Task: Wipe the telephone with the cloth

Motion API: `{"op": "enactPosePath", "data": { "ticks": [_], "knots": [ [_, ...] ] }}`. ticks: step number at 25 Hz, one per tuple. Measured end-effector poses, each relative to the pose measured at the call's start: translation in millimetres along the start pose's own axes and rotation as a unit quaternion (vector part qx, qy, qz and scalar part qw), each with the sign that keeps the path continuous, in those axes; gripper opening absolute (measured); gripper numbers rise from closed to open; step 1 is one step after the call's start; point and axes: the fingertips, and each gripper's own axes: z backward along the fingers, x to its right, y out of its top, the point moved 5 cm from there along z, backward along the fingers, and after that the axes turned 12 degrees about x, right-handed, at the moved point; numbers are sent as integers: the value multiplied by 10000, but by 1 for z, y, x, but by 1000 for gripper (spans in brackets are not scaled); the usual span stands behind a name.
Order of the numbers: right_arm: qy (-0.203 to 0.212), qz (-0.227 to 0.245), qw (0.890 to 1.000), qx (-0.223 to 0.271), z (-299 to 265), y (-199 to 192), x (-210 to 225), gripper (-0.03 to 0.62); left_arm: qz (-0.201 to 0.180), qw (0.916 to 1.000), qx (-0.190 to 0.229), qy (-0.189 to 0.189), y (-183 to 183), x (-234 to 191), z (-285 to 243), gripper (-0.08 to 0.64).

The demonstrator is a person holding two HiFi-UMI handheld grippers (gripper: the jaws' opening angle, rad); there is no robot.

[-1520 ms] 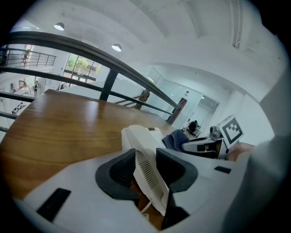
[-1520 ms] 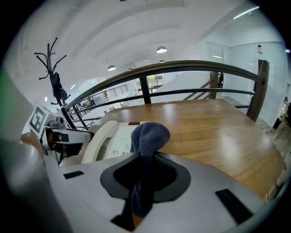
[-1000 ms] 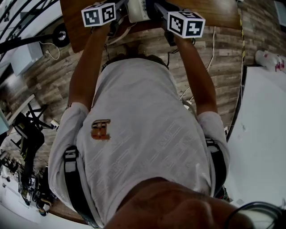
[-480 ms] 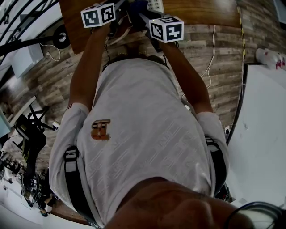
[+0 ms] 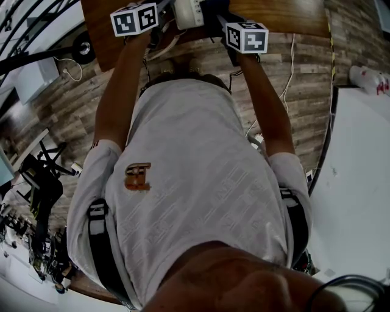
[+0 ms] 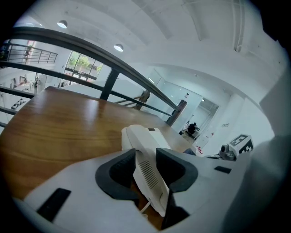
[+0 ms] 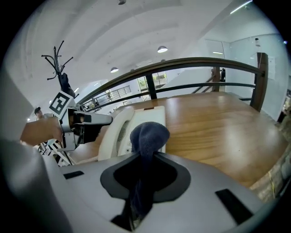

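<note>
The white telephone (image 5: 187, 12) sits on the brown wooden table (image 5: 286, 17) at the top of the head view, mostly hidden by my arms. My left gripper (image 6: 146, 169) is shut on the telephone's (image 6: 144, 144) slotted handset side. My right gripper (image 7: 144, 164) is shut on a dark blue cloth (image 7: 148, 135), whose bunched end sticks out past the jaws and rests against the telephone's (image 7: 122, 127) near face. From the right gripper view, the left gripper (image 7: 77, 124) holds the telephone's left side. The two marker cubes show in the head view, the left one (image 5: 134, 19) and the right one (image 5: 247, 36).
A dark railing (image 7: 191, 68) runs behind the table's far edge. Cables (image 5: 286, 91) hang down over the plank floor below the table. A white table (image 5: 359, 183) stands at the right of the head view, and stands and equipment (image 5: 36, 183) are at the left.
My right gripper swept left across the telephone with the cloth, then came back to the right. The left gripper kept its place and its hold.
</note>
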Motion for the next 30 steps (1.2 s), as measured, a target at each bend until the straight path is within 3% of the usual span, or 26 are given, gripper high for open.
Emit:
{"op": "enactPosePath", "data": {
  "ticks": [8,12,16,23,26,30],
  "knots": [
    [-523,-21,9986,112,22,8,46,72,-14,10000,-28,-22,1,1,-1,149],
    [-534,-49,9980,348,32,25,53,72,-111,9999,-99,-65,4,3,-1,147],
    [-322,-31,9967,748,35,54,45,72,-308,9995,-28,-105,17,6,4,147],
    [322,61,9865,1606,51,113,8,72,-1007,9926,569,-375,65,44,23,146],
    [666,113,9765,2048,57,137,-12,72,-1308,9853,927,-593,86,65,30,124],
    [988,246,9635,2477,68,162,-38,72,-1896,9688,1377,-812,108,91,40,83]
  ]
}}
